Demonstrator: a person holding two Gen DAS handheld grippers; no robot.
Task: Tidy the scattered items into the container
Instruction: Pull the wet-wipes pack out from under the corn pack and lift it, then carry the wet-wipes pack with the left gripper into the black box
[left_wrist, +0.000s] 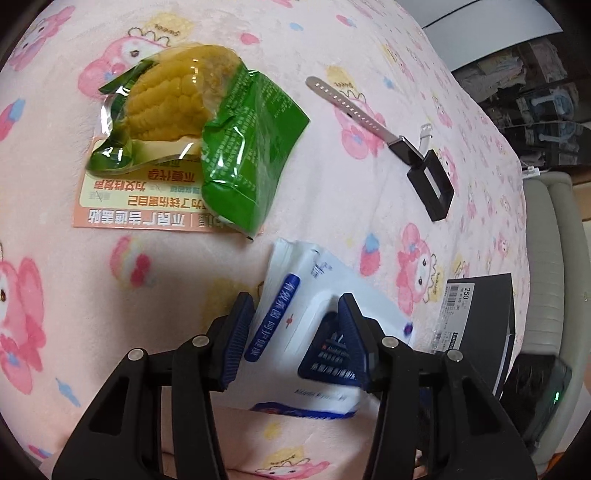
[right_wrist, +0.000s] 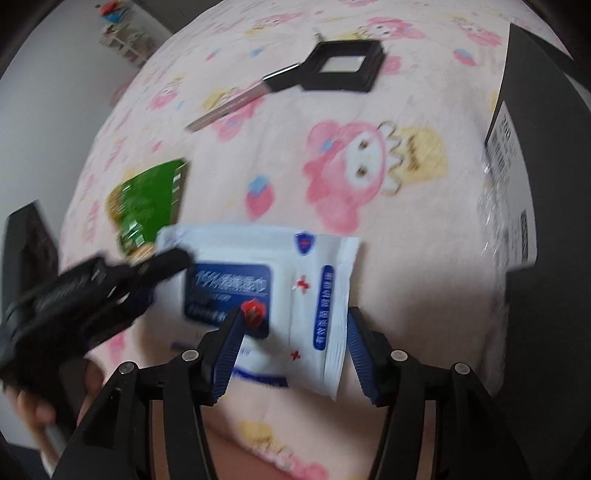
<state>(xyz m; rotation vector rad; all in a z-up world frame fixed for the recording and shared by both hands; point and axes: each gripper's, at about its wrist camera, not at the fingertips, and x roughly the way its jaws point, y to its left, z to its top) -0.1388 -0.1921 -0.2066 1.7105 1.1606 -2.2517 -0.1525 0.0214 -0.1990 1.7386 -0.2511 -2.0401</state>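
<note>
A white and blue wet-wipes pack lies on the pink cartoon blanket. My left gripper is open with its fingers on either side of the pack's near end. My right gripper is open, fingers astride the same pack from the other side. The left gripper shows blurred in the right wrist view. A packaged corn cob in green wrap lies on an orange card. A watch with a strap and a black square frame lie beyond. The black box container stands at the right.
The blanket's edge drops off at the right, with a grey cushion and shelves beyond. A dark device with a green light sits by the box. In the right wrist view the box fills the right side, and a white wall is on the left.
</note>
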